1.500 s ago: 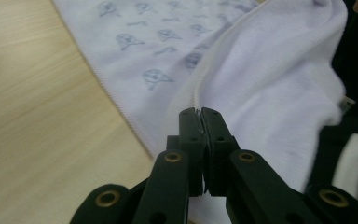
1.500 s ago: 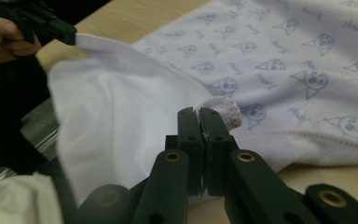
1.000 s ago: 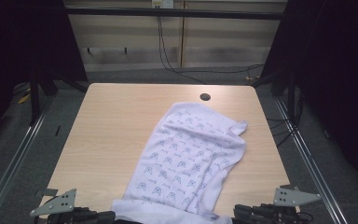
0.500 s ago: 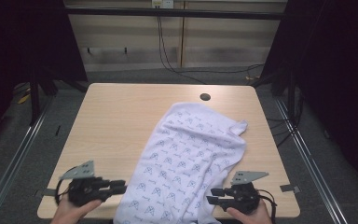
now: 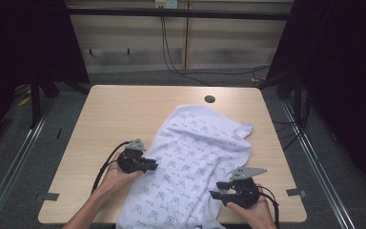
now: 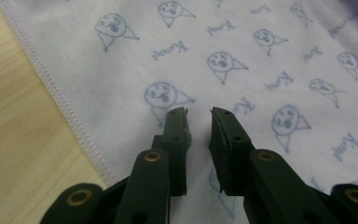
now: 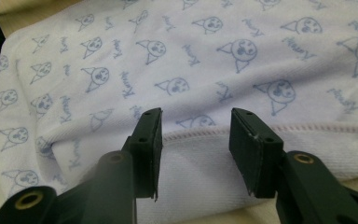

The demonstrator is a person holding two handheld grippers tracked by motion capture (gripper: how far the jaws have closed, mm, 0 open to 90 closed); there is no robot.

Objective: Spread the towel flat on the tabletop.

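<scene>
The surface [image 5: 105, 124] fills the middle of the high view, and on it the towel [image 5: 195, 157] lies spread flat, its long axis running from the upper right of the surface down to the lower edge at centre, where its near end hangs over. Both grippers sit at that near end, one on each long side. The left gripper [image 5: 153, 166] comes in from the lower left and its tips already reach over the towel's left hem; in the left gripper view the jaws stand a narrow gap apart above the printed cloth [image 6: 242, 56], the stitched hem [image 6: 51, 88] running down the left of the frame beside bare wood, and nothing is caught between them. They have just been closing a little. The right gripper [image 5: 215, 192] lies at the lower right, pointing left across the towel's right side; in the right gripper view its jaws stand wider apart and have just been opening, with a folded, hemmed edge [image 7: 196, 133] lying straight ahead between them but not pinched. So the towel lies inward from both grippers, and the left looks the nearer to a hold. The next move likely depends on each gripper meeting its own hem squarely.
</scene>
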